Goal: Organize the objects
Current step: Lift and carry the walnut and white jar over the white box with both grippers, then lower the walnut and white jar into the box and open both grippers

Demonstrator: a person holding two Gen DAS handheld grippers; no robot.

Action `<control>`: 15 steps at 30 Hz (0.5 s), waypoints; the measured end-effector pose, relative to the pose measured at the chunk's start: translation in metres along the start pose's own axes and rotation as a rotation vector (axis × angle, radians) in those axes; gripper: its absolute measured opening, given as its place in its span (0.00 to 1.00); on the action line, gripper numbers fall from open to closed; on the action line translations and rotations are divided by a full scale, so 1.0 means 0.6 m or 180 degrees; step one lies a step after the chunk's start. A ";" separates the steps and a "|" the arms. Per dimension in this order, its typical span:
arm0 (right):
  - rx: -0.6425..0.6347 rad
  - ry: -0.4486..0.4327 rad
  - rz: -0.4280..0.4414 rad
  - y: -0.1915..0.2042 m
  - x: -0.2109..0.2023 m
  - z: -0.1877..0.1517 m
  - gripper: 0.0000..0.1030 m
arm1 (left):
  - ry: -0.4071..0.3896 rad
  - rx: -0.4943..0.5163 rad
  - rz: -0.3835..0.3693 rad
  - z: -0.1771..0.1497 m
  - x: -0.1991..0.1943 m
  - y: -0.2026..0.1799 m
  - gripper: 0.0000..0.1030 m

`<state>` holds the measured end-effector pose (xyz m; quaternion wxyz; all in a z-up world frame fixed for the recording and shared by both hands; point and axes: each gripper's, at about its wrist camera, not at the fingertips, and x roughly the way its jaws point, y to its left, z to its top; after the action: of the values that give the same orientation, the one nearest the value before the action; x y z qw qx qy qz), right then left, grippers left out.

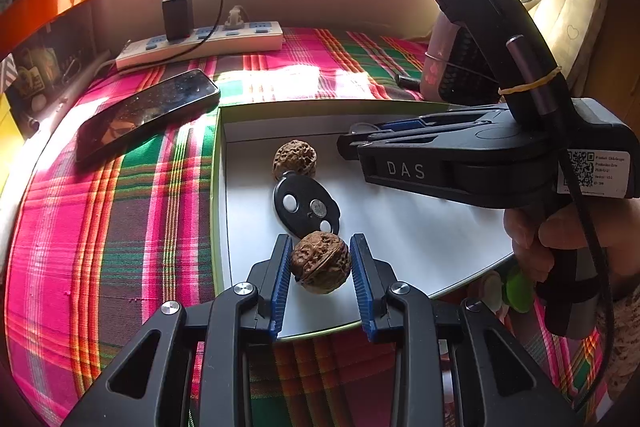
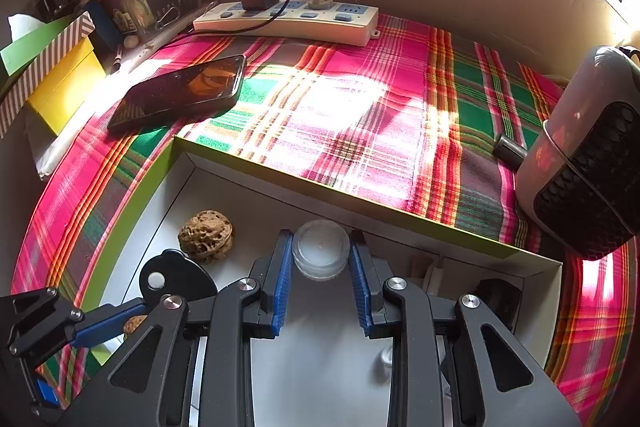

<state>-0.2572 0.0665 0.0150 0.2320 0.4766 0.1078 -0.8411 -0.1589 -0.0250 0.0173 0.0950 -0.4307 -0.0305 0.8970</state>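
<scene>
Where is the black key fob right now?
The black key fob lies flat in the white tray, between the loose walnut behind it and the walnut in the left gripper.

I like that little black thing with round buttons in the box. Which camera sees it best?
The left wrist view: the black oval plastic key fob lies whole there, three buttons showing. The right wrist view catches only part of it, one button visible, behind the gripper.
</scene>
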 end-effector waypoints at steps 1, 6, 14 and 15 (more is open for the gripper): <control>-0.0005 0.0000 -0.0005 0.001 0.000 0.000 0.28 | 0.0001 -0.0003 -0.0003 0.000 0.000 0.000 0.27; -0.0017 -0.0009 -0.0023 0.001 0.000 0.000 0.28 | 0.0003 -0.0001 0.0001 0.000 0.001 0.001 0.27; -0.0021 -0.0015 -0.0036 0.003 0.000 0.001 0.28 | 0.0006 0.0004 0.0004 0.000 0.001 0.001 0.27; -0.0024 -0.0017 -0.0034 0.003 0.000 0.000 0.28 | 0.0007 0.0002 0.0004 0.000 0.001 0.000 0.27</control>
<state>-0.2563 0.0647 0.0154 0.2296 0.4729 0.1129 -0.8432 -0.1591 -0.0251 0.0167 0.0947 -0.4317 -0.0298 0.8965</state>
